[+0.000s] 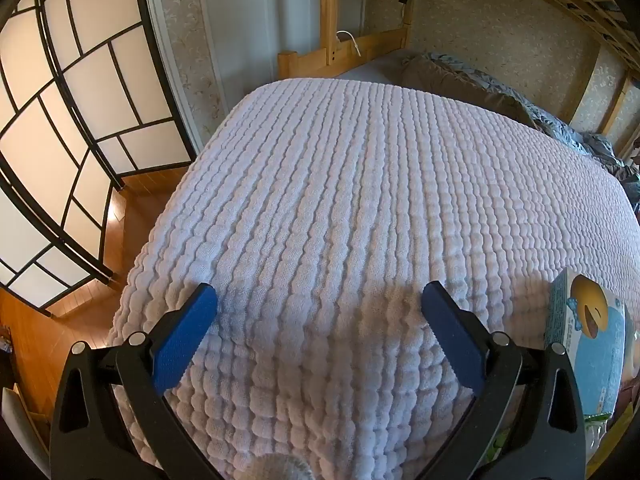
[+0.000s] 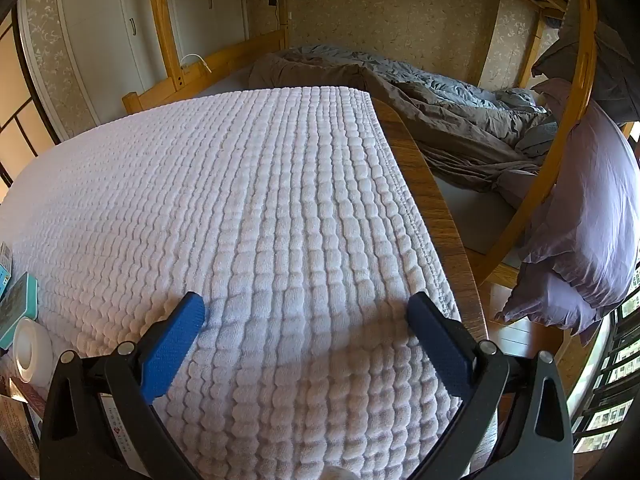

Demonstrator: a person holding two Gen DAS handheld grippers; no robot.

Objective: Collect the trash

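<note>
Trash, by my judgement the blue box (image 1: 588, 344) and white lid (image 2: 30, 354) crowded at the near edge of the white mat (image 1: 340, 200), lies untouched, my left gripper (image 1: 320, 300) and right gripper (image 2: 306, 308) spread wide and empty above it, poised to reach.

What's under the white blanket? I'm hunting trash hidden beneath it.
Under the white blanket, a wooden tabletop shows along its right edge. The rest underneath is covered; no trash visible there.

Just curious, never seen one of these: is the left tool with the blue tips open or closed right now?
Open. The left tool has its two blue fingers spread wide apart, with only the white blanket showing between them.
</note>
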